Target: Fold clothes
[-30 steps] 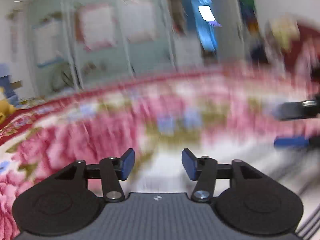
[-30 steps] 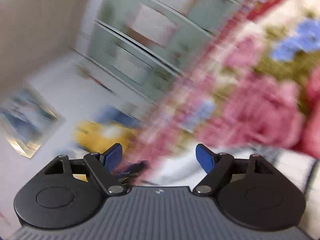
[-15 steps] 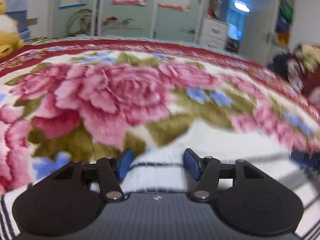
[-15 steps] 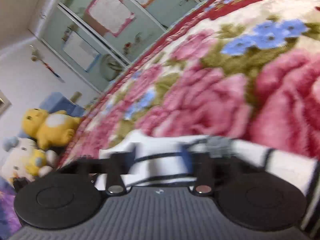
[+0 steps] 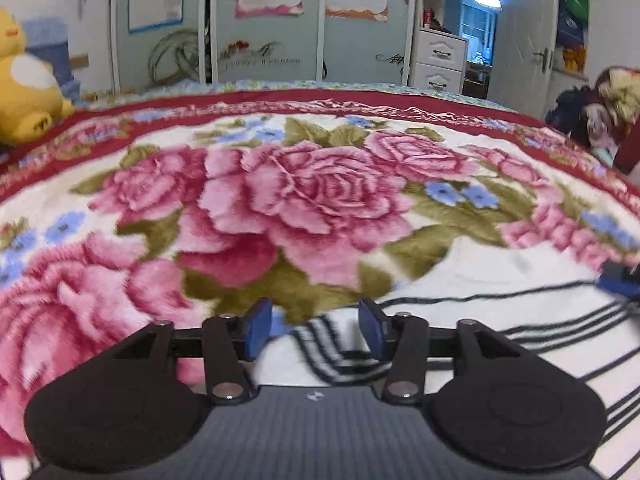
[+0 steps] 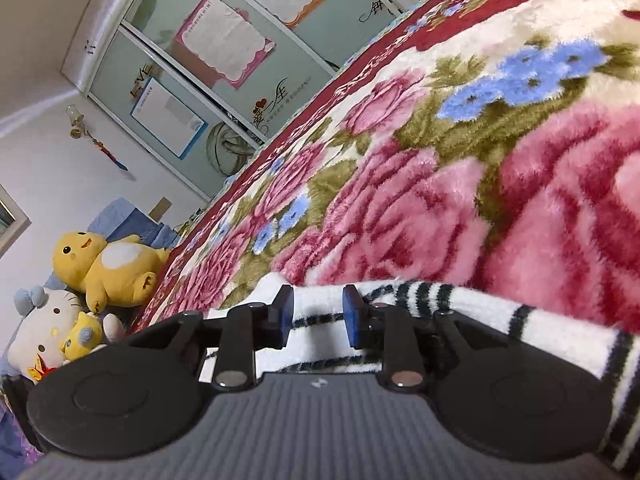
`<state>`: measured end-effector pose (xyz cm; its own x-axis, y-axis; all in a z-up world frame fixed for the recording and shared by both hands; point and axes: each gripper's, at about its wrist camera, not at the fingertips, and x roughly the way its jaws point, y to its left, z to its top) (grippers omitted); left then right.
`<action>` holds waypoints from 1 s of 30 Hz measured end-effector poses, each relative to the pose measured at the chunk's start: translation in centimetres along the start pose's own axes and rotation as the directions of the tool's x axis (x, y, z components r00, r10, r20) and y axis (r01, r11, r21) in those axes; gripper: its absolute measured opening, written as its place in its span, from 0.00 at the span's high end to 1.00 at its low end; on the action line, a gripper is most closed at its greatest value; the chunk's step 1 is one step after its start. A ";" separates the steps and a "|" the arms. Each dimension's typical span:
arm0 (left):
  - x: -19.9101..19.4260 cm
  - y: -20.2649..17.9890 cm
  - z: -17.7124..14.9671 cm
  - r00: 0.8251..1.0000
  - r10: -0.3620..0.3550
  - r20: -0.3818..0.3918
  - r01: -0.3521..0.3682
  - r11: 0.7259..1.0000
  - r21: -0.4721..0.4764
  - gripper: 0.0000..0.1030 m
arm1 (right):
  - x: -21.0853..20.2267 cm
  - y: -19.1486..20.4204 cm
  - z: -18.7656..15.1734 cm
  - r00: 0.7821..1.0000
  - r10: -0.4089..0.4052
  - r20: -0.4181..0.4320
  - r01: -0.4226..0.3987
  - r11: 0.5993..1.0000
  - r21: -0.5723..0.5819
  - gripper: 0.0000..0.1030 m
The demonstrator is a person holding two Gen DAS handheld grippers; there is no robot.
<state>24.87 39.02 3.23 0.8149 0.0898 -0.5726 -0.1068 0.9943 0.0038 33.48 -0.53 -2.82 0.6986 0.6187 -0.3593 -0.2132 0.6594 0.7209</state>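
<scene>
White garment with black stripes [image 5: 500, 312] spread flat on the rose-patterned blanket [image 5: 312, 200], presumably laid out that way so edges can be lifted and turned over cleanly. Left gripper [image 5: 316, 330] low over a striped cuff or hem [image 5: 332, 344], jaws apart and opening, cloth between them but not pressed, probably lining up for a pinch. Right gripper [image 6: 318, 316] likewise at a striped edge [image 6: 432, 296], jaws narrower yet opening, pads seemingly not clamped on it.
</scene>
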 end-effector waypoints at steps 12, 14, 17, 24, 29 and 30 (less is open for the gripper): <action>1.7 -1.6 -0.5 0.996 -0.068 -0.050 0.076 0.980 0.181 0.91 | 0.2 0.8 -0.3 1.000 0.009 -0.014 -0.010 0.999 -0.045 0.62; 1.8 -1.4 -0.4 1.000 0.023 -0.003 -0.022 0.978 0.208 0.91 | 0.2 0.9 -0.3 1.000 0.009 -0.015 -0.009 0.999 -0.049 0.62; 3.1 -0.6 -0.7 0.999 0.045 -0.018 -0.041 0.984 0.174 0.90 | 0.2 1.0 -0.3 1.000 0.007 -0.016 -0.008 0.999 -0.054 0.61; 0.3 0.5 -0.1 0.980 0.176 0.095 -0.179 0.983 0.030 0.45 | 0.2 1.0 -0.3 1.000 0.005 -0.019 -0.006 0.998 -0.055 0.62; -3.2 -0.6 -2.3 0.989 0.079 0.127 -0.081 0.997 0.014 0.44 | 0.1 1.2 -0.3 1.000 0.003 -0.018 -0.004 0.998 -0.055 0.61; -2.4 -1.1 -3.1 0.995 0.057 0.081 -0.063 0.996 0.066 0.43 | 0.1 1.2 -0.3 1.000 0.003 -0.018 -0.004 0.998 -0.055 0.61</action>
<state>21.29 37.53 2.05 0.8508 0.1509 -0.5033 -0.1197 0.9884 0.0939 33.07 0.45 -2.22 0.6855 0.6284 -0.3677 -0.2536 0.6794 0.6885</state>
